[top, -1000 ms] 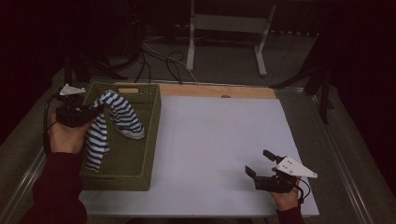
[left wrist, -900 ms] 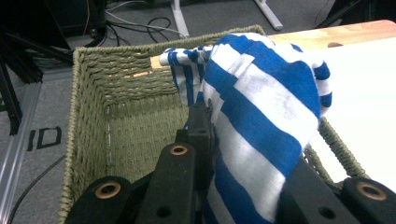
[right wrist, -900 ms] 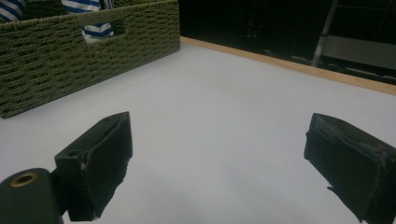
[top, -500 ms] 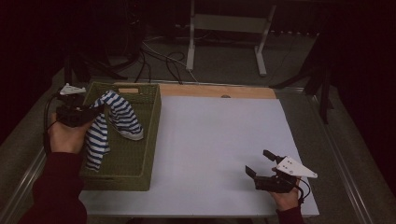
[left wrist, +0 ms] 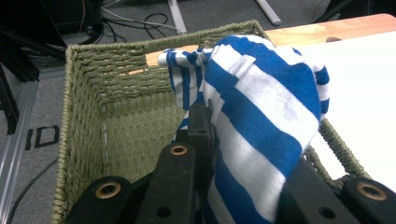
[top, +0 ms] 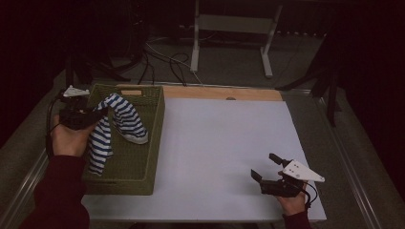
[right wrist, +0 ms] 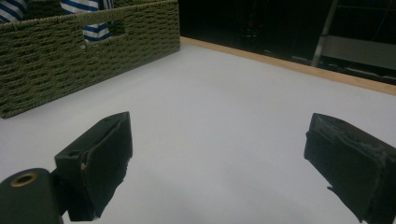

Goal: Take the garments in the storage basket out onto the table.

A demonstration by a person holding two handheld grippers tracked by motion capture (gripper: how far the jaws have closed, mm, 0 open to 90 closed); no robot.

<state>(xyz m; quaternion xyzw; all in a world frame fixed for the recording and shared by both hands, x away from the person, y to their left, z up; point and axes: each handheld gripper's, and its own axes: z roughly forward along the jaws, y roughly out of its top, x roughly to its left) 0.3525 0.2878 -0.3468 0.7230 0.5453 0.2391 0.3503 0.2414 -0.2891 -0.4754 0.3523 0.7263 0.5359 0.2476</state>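
A striped cloth [left wrist: 261, 121] is clamped between the nearly closed fingers of the left gripper [top: 98, 116] and is draped from them over the basket [top: 143, 143]. The fingers of the right gripper [top: 269, 167] are spread wide with nothing between them, low over the white worktop [top: 219, 143].

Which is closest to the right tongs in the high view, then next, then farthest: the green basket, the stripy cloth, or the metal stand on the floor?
From the right tongs:
1. Green basket, to the left on the table.
2. Stripy cloth, farther left, lifted over the basket.
3. Metal stand, far back on the floor.
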